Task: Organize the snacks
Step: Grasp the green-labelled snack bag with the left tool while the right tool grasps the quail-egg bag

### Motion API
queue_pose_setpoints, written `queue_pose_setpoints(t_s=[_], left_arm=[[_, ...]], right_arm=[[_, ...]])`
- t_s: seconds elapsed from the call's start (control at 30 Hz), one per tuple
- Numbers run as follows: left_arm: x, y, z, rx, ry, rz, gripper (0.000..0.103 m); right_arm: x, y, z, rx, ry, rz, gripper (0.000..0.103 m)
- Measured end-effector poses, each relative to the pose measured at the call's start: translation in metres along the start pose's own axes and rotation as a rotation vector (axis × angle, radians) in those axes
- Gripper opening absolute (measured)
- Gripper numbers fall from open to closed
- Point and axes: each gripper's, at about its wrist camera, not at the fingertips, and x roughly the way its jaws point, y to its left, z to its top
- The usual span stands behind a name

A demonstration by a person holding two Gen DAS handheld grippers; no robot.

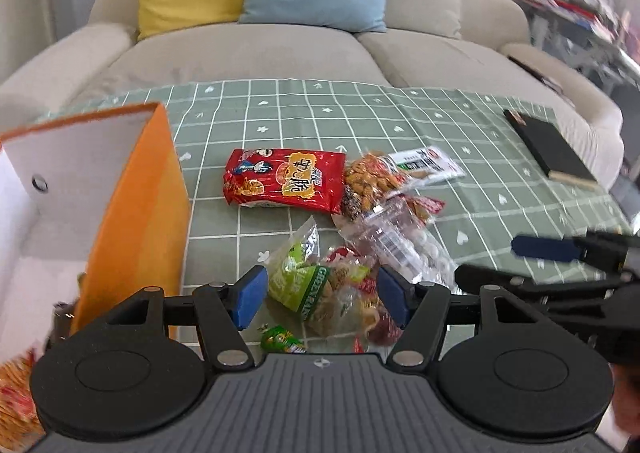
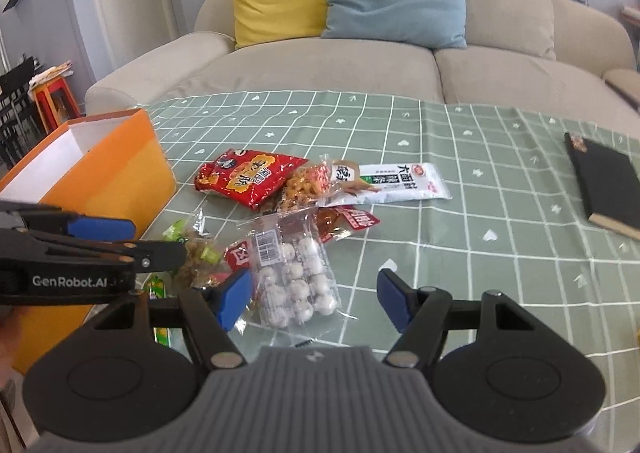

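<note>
A pile of snack packs lies on the green checked tablecloth (image 2: 460, 253). It includes a red noodle pack (image 1: 284, 179) (image 2: 248, 177), a peanut bag (image 1: 370, 181), a white pack (image 2: 400, 183), a clear bag of white balls (image 2: 294, 277) (image 1: 404, 249) and a green-labelled bag (image 1: 312, 289). The orange box (image 1: 136, 221) (image 2: 104, 177) stands at the left, open on top. My left gripper (image 1: 318, 299) is open over the green-labelled bag. My right gripper (image 2: 314, 299) is open, just right of the white-ball bag.
A black notebook (image 2: 604, 185) (image 1: 550, 149) lies at the table's right. A small green candy pack (image 1: 282, 341) lies near the front edge. A beige sofa (image 2: 320, 65) with yellow and blue cushions stands behind the table. An orange stool (image 2: 54, 99) is far left.
</note>
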Motion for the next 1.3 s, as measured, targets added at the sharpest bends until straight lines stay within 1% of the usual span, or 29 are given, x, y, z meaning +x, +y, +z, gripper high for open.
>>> queue_pose_setpoints(t_s=[0.07,0.2,0.3,0.43,0.63,0.7,0.77,0.8,0.87,0.93,0.97,1.17,1.3], left_arm=[[0.005,0.003,0.002,-0.034,-0.004,0.001,0.073],[0.013,0.009,0.006,-0.082,-0.016,0.035,0.073],[0.020,0.016,0.008,-0.132,0.007,0.014,0.073],[0.030,0.016,0.007,-0.131,0.029,0.025,0.075],[0.037,0.017,0.004,-0.138,0.048,-0.005,0.075],[0.039,0.016,0.003,-0.134,0.059,-0.019,0.075],[0.041,0.015,0.003,-0.132,0.074,-0.037,0.070],[0.042,0.015,0.002,-0.129,0.083,-0.043,0.069],[0.045,0.014,0.003,-0.123,0.104,-0.042,0.061],[0.047,0.014,0.002,-0.122,0.114,-0.040,0.058],[0.047,0.014,0.001,-0.122,0.110,-0.045,0.053],[0.046,0.010,-0.001,-0.096,0.110,-0.040,0.044],[0.044,0.010,-0.001,-0.091,0.113,-0.036,0.041]], right_arm=[[0.008,0.001,0.002,0.005,0.003,0.001,0.067],[0.022,0.004,0.006,0.012,0.008,0.016,0.067],[0.033,0.006,0.007,0.007,0.027,0.028,0.067],[0.043,0.007,0.005,0.006,0.046,0.041,0.072],[0.057,0.007,0.000,0.015,0.093,0.044,0.071],[0.060,0.006,-0.002,0.017,0.107,0.044,0.067],[0.061,0.007,-0.003,0.015,0.119,0.035,0.061],[0.060,0.007,-0.003,0.010,0.120,0.033,0.060],[0.059,0.009,-0.003,0.004,0.127,0.026,0.059],[0.058,0.010,-0.004,-0.006,0.135,0.017,0.058],[0.057,0.012,-0.004,-0.013,0.139,0.012,0.058],[0.054,0.014,-0.005,-0.027,0.161,-0.005,0.057],[0.052,0.013,-0.005,-0.022,0.174,-0.012,0.056]])
